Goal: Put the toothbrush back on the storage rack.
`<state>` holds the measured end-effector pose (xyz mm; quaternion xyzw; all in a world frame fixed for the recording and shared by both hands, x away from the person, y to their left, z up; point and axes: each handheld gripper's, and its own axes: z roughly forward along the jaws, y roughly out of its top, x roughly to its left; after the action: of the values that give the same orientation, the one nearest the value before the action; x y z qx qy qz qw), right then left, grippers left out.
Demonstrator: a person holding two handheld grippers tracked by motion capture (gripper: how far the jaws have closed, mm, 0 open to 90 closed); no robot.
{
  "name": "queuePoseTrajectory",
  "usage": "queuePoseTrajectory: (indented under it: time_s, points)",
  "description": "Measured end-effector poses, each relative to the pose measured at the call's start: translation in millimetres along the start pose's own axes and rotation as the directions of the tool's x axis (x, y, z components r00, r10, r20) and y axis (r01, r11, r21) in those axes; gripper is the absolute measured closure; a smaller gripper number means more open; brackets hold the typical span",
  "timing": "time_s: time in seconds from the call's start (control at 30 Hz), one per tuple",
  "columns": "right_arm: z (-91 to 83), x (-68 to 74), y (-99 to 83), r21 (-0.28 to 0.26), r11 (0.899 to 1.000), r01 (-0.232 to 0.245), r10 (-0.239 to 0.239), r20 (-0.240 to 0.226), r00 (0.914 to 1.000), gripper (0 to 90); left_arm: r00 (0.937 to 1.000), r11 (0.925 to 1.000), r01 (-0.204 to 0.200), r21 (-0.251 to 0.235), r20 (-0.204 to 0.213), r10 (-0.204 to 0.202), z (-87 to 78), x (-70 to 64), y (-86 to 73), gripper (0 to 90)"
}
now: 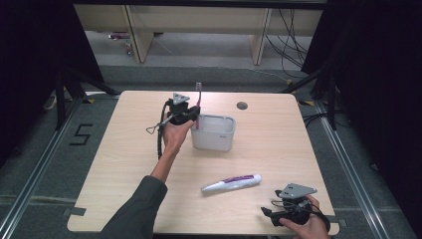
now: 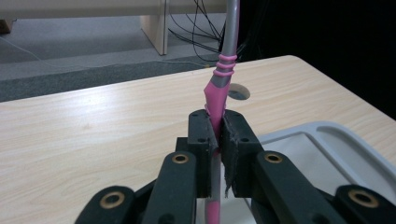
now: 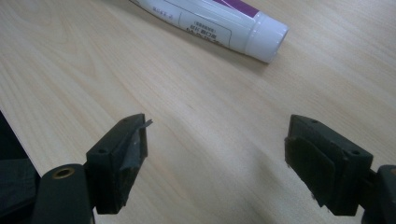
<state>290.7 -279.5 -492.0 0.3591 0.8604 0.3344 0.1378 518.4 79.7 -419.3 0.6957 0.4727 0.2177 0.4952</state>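
Left hand-held gripper [image 2: 218, 140], clamped on upright toothbrush [image 2: 219, 88] beside bin [image 1: 214, 132] at frame centre (right hand-held gripper [image 3: 215, 158] apart); lowering likely follows.

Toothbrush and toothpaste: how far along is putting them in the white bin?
Nothing is in the bin yet. In hand: the left gripper grips the toothbrush upright at the bin's edge. Left: the toothpaste lies on the table; the right gripper is open near it.
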Motion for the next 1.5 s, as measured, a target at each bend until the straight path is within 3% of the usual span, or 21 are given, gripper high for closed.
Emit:
queuePoseTrajectory:
  time_s: [0.17,0.33,0.37,0.6,1.17,1.5]
  points:
    - [0.4,2.2,-0.2,0.001,1.000,-0.031,0.031,-0.007,0.9995,21.8,1.0000,0.9999,-0.006,0.013,-0.007,0.006,1.2,-0.1,-2.2,81.9]
    - [0.7,2.1,0.1,0.002,1.000,-0.028,0.028,-0.009,0.9996,21.8,0.9997,0.9996,-0.018,0.022,-0.016,0.018,1.9,-1.0,-2.9,81.8]
    - [0.5,0.5,0.5,0.000,1.000,-0.003,0.003,-0.006,1.0000,21.9,0.9995,0.9993,-0.023,0.029,-0.022,0.024,2.4,-0.6,-3.7,81.8]
    - [0.6,1.9,1.3,0.006,1.000,-0.021,0.021,-0.017,0.9996,21.8,0.9989,0.9991,-0.024,0.036,-0.038,0.026,4.0,3.3,-8.6,81.6]
    - [0.9,2.6,1.6,0.009,1.000,-0.027,0.027,-0.022,0.9994,21.9,0.9953,0.9954,-0.076,0.058,-0.055,0.079,2.1,1.1,-8.5,79.0]
    - [1.0,1.3,1.4,0.008,1.000,-0.018,0.018,-0.015,0.9997,21.9,0.9946,0.9958,-0.082,0.043,-0.061,0.084,-2.9,0.8,-9.7,69.8]
